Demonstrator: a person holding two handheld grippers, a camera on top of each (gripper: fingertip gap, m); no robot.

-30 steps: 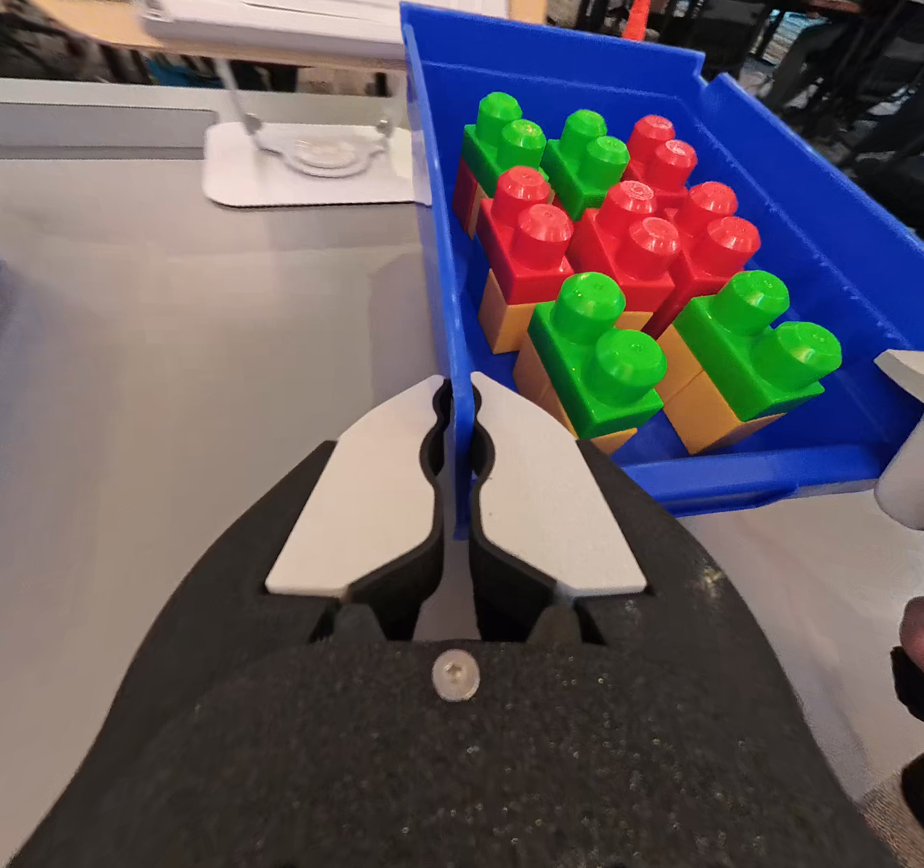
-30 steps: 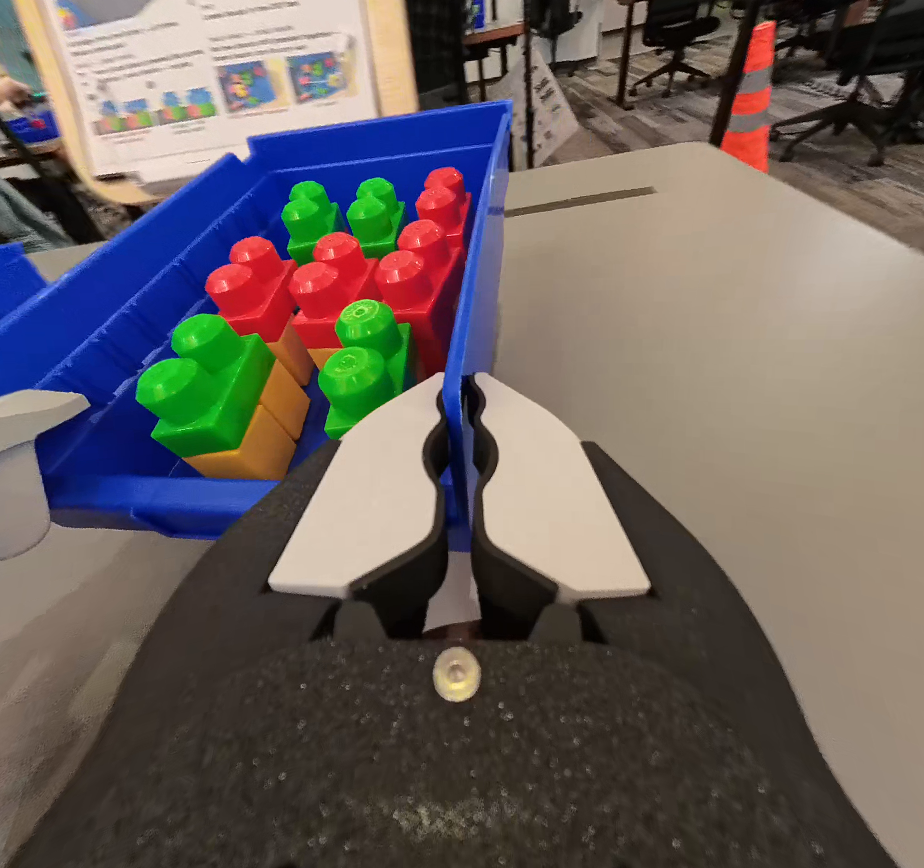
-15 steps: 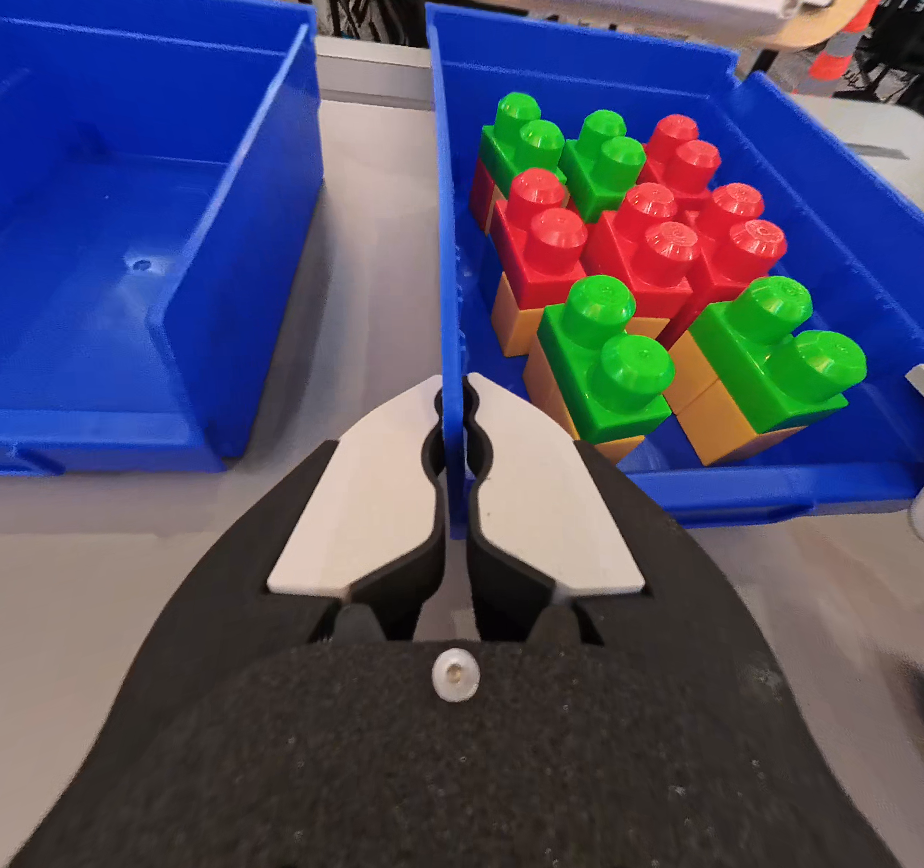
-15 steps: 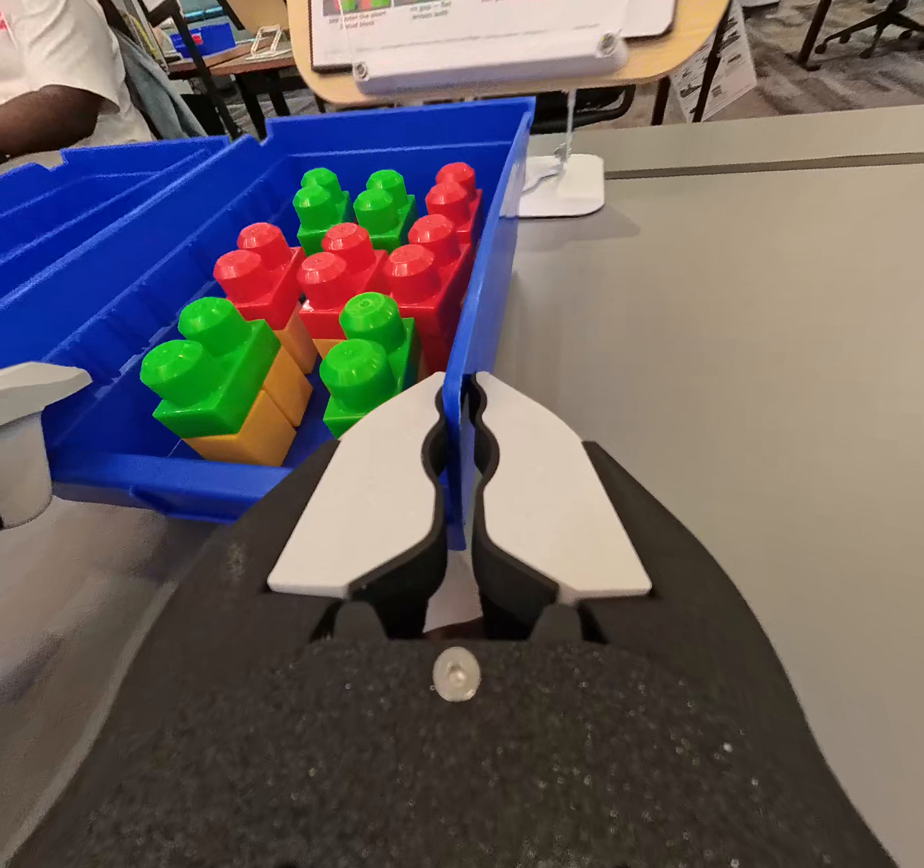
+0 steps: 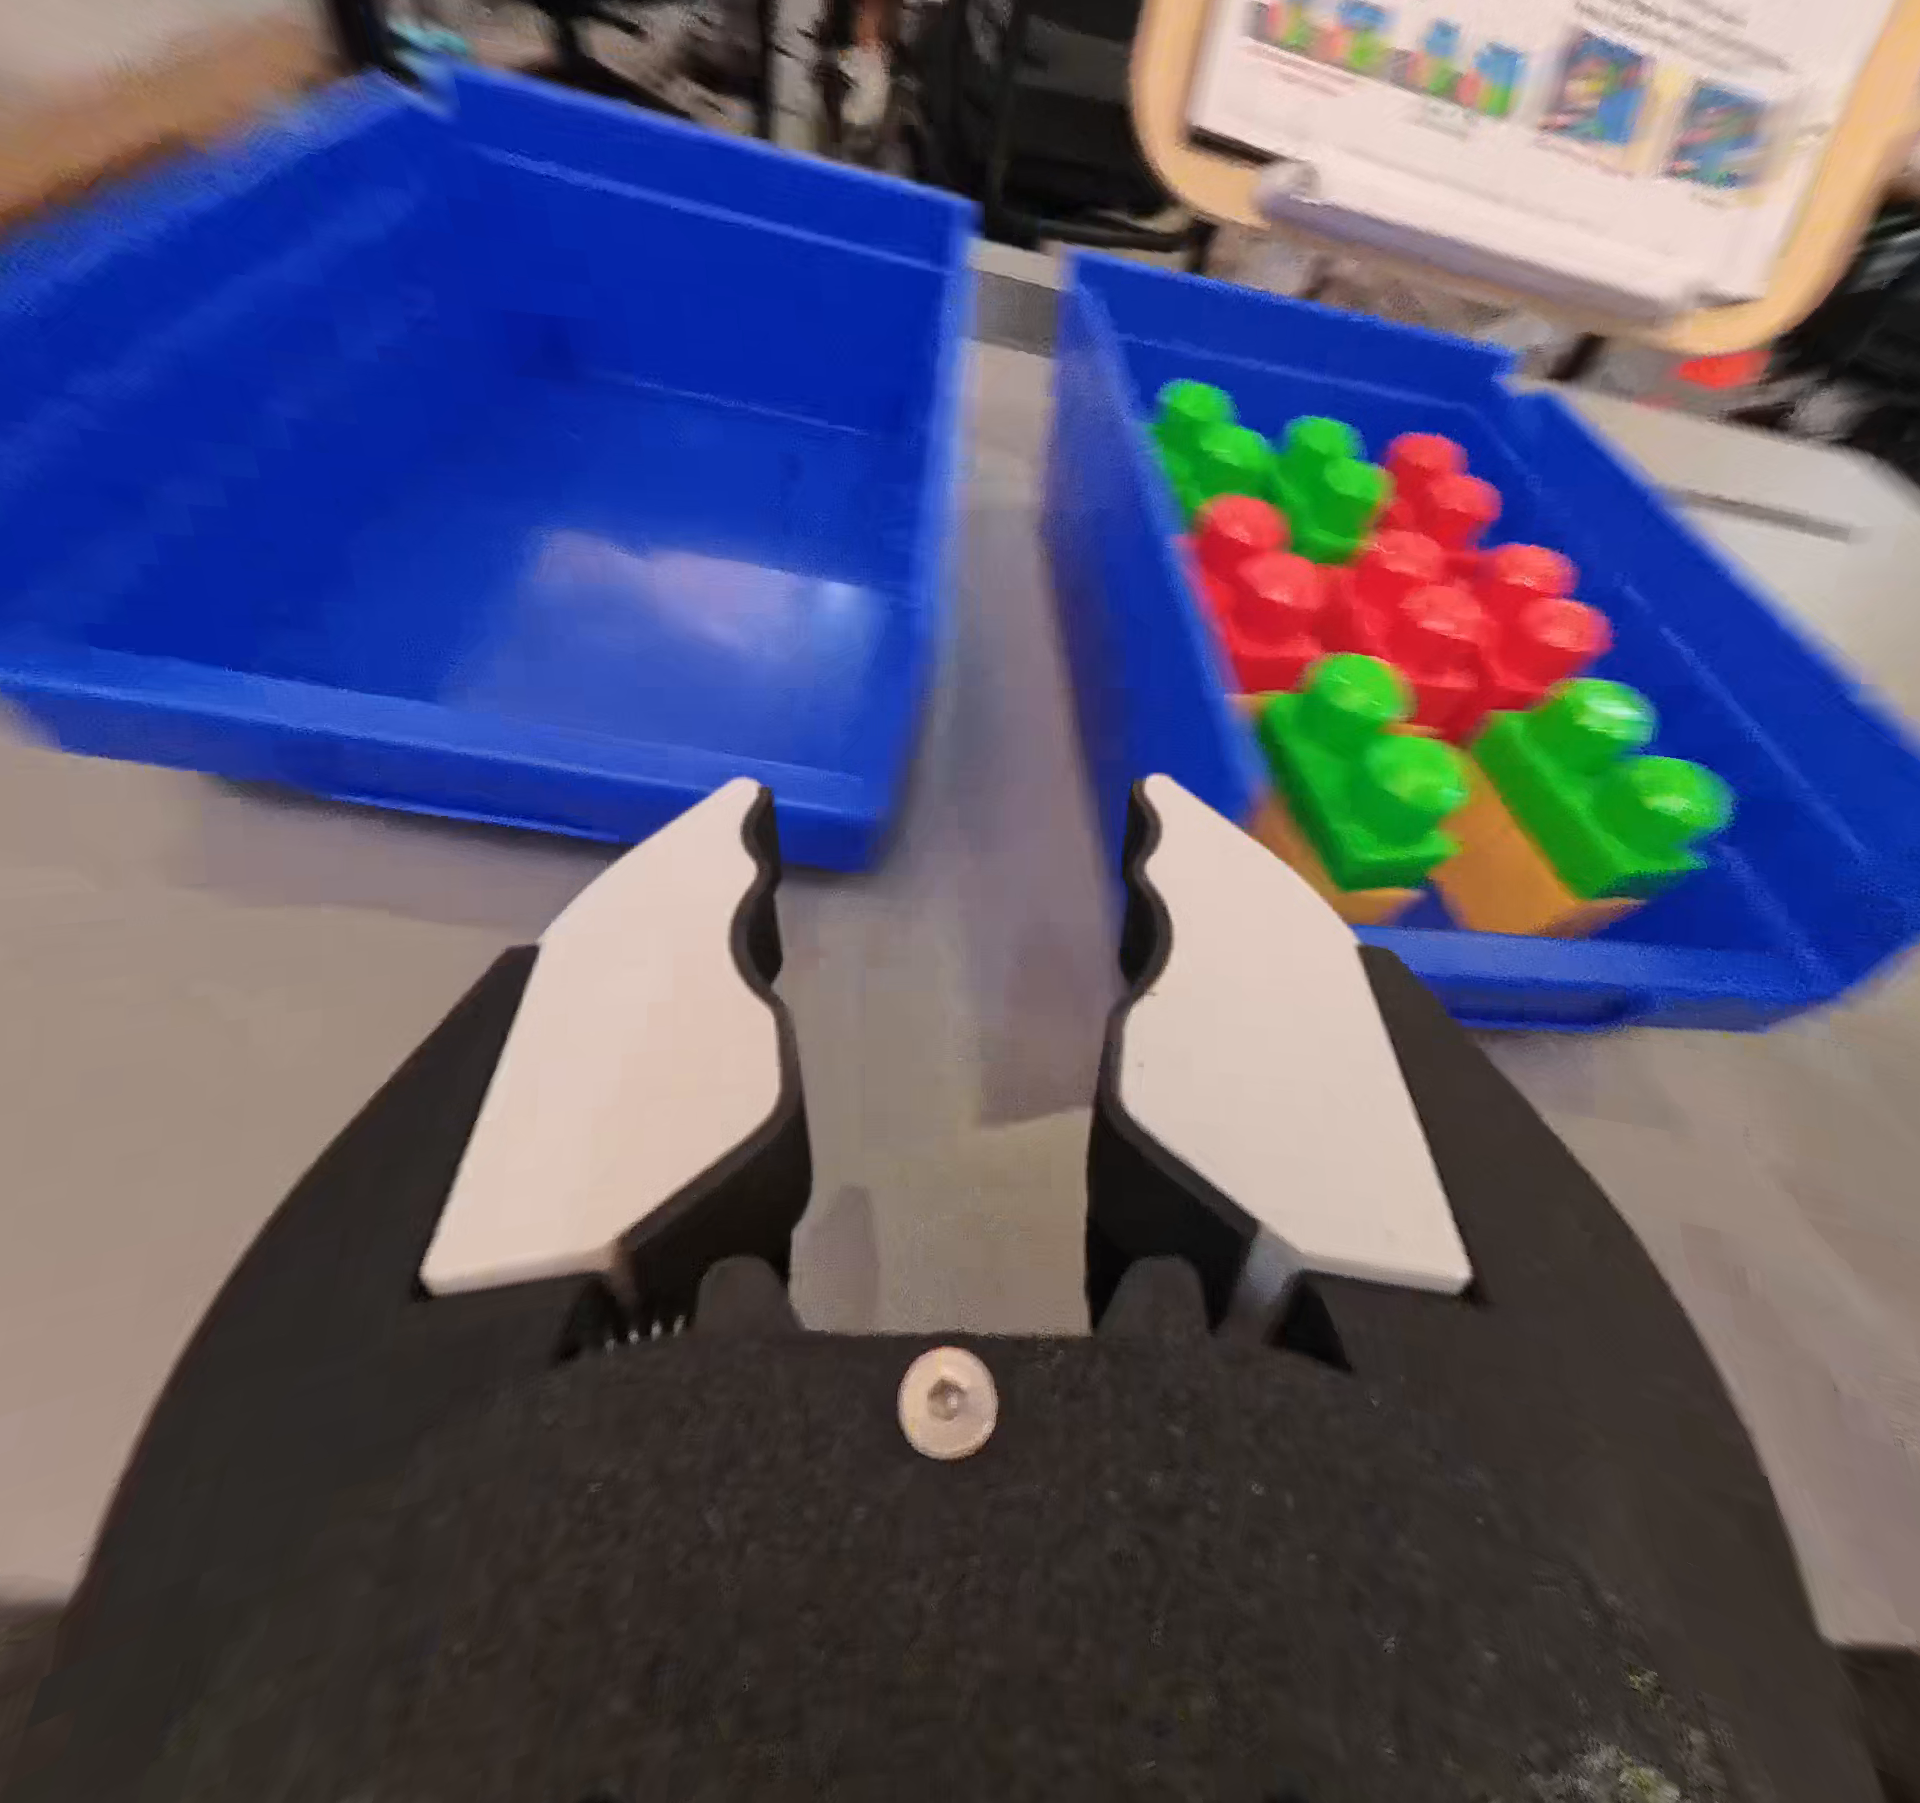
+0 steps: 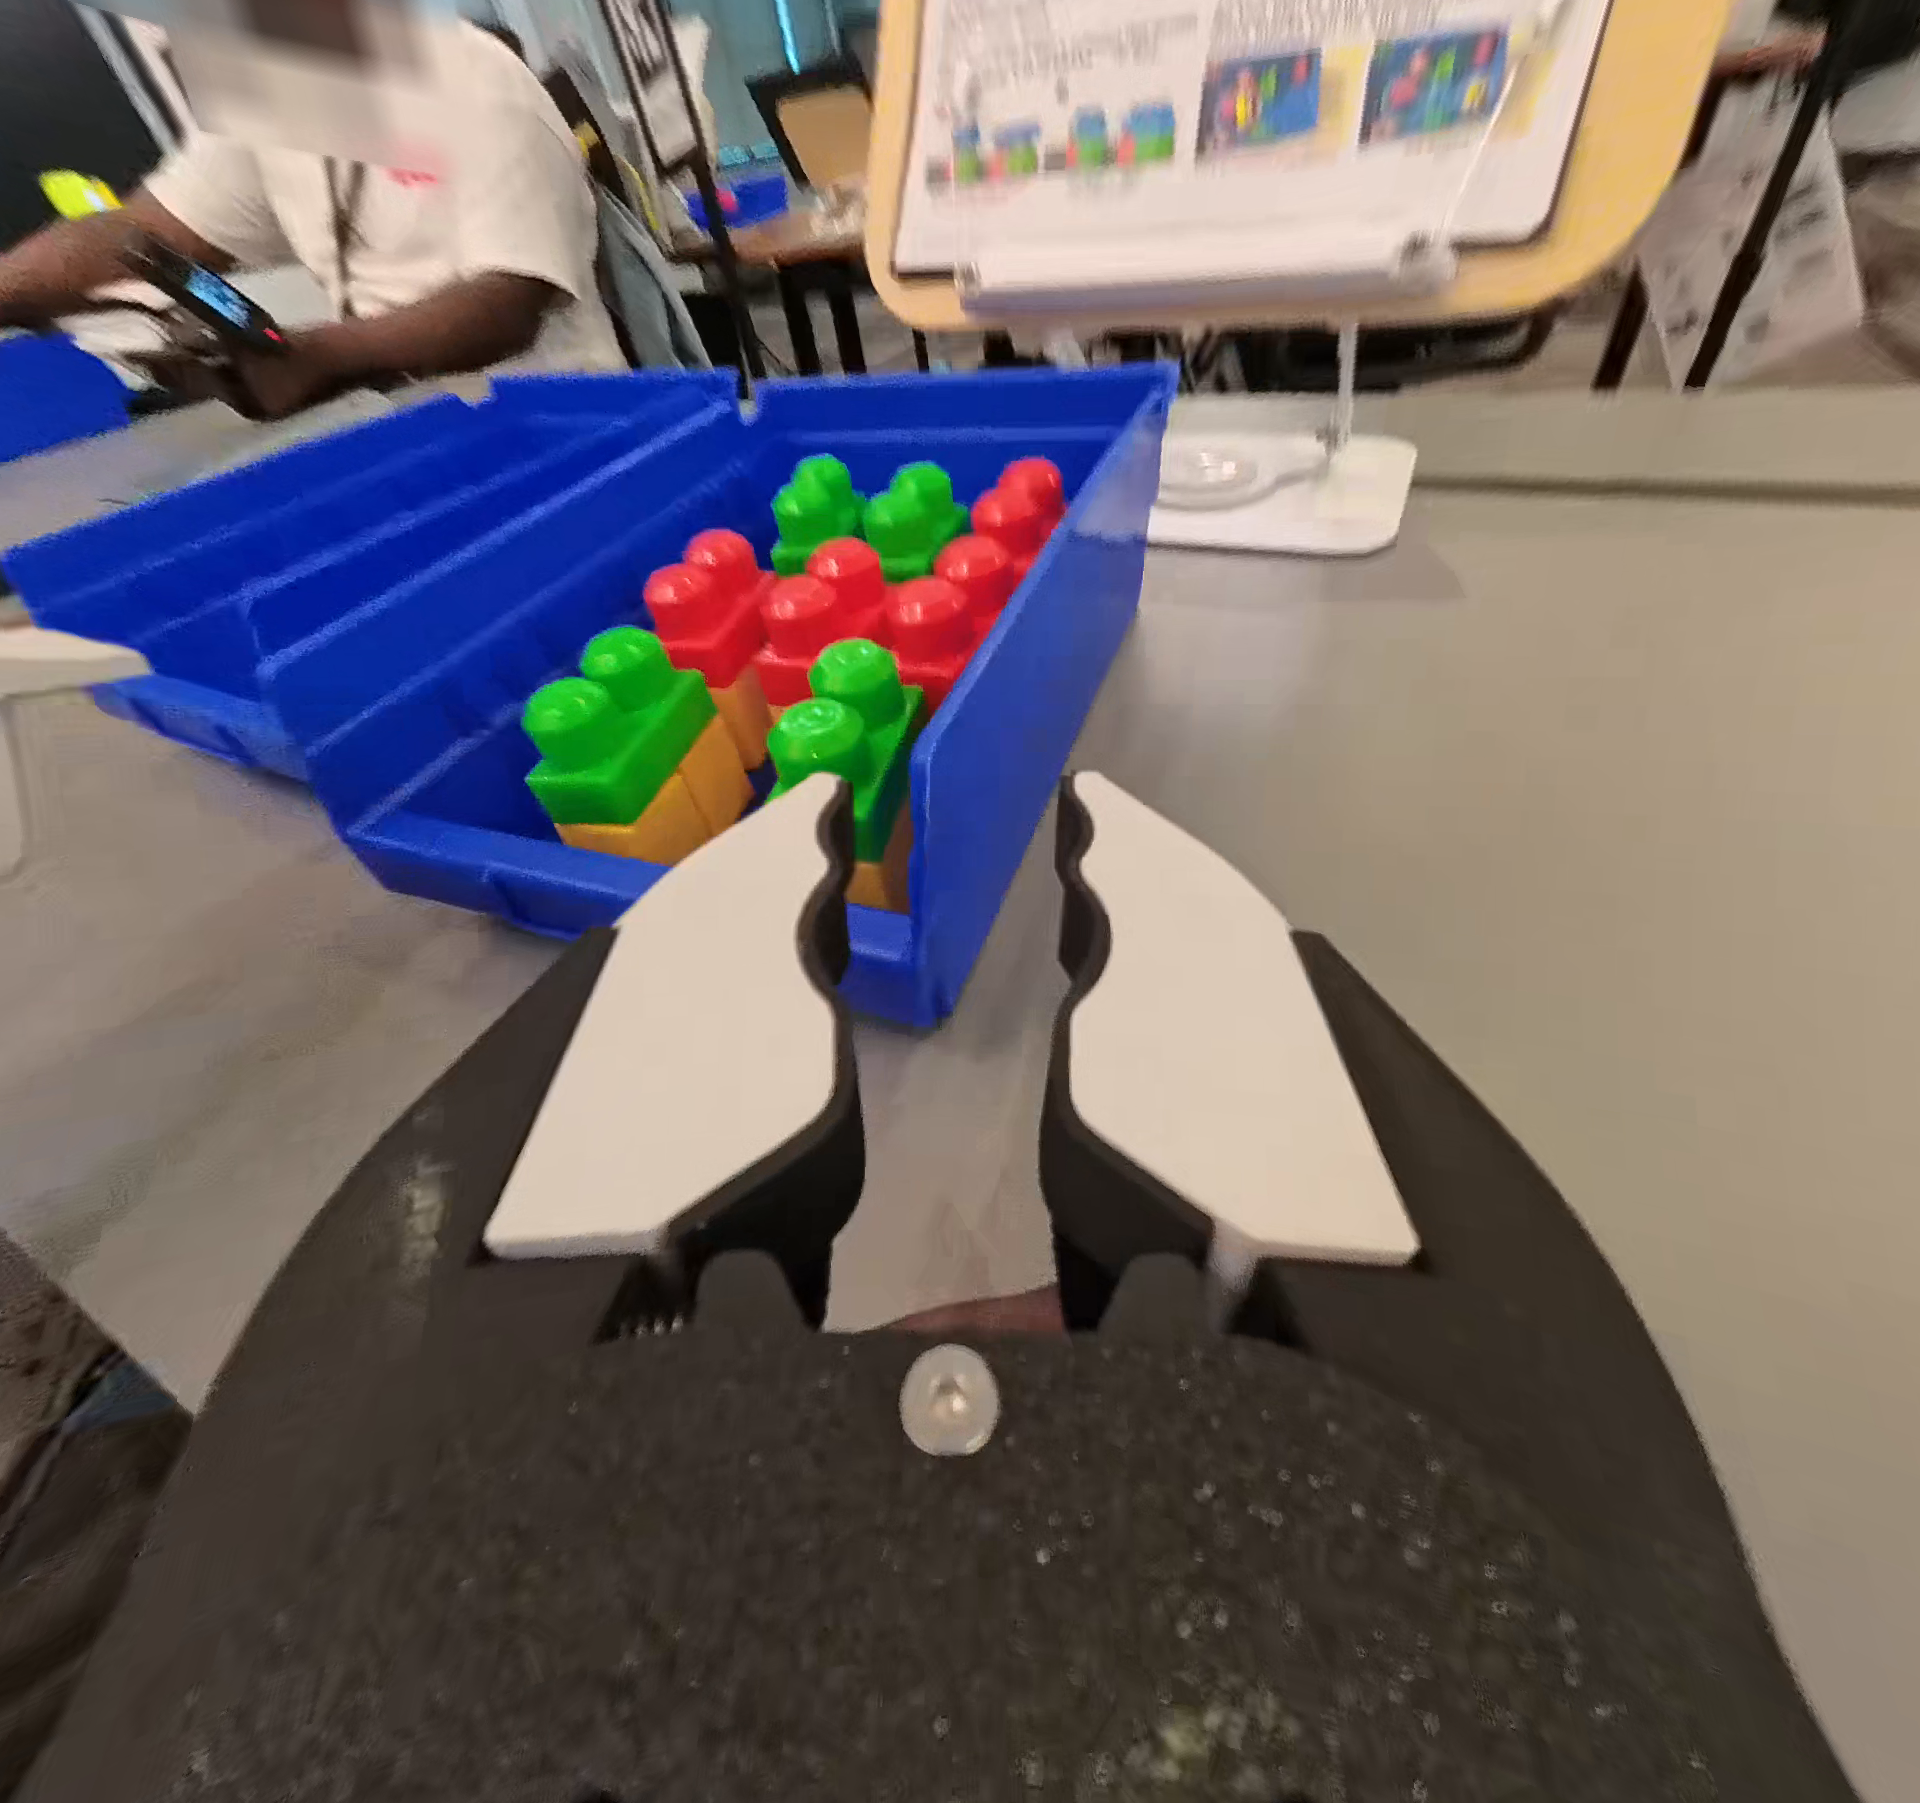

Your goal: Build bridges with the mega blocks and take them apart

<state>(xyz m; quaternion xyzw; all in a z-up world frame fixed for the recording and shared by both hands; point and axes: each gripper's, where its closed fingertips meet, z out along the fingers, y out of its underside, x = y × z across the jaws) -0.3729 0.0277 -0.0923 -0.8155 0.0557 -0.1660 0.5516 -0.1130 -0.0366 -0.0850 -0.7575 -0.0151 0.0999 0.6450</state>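
Observation:
A blue bin (image 5: 1117, 610) holds several stacked mega blocks: green (image 5: 1361, 777) and red (image 5: 1413, 610) tops on orange bases. It also shows in the right wrist view (image 6: 997, 777), with the blocks (image 6: 623, 745) inside. My left gripper (image 5: 948, 849) is open and empty, just in front of the gap between the two bins. My right gripper (image 6: 945, 818) is open and empty, its jaws on either side of the bin's near right corner without gripping it. The left wrist view is blurred.
An empty blue bin (image 5: 468, 527) stands left of the block bin. A board with an instruction sheet on a white stand (image 6: 1278, 496) is behind the bins. A person (image 6: 343, 247) sits at another table behind. Grey tabletop (image 6: 1507, 818) extends to the right.
Both grippers have let go of the block bin's side walls, opened and pulled back. The bin rests on the table next to the empty bin.

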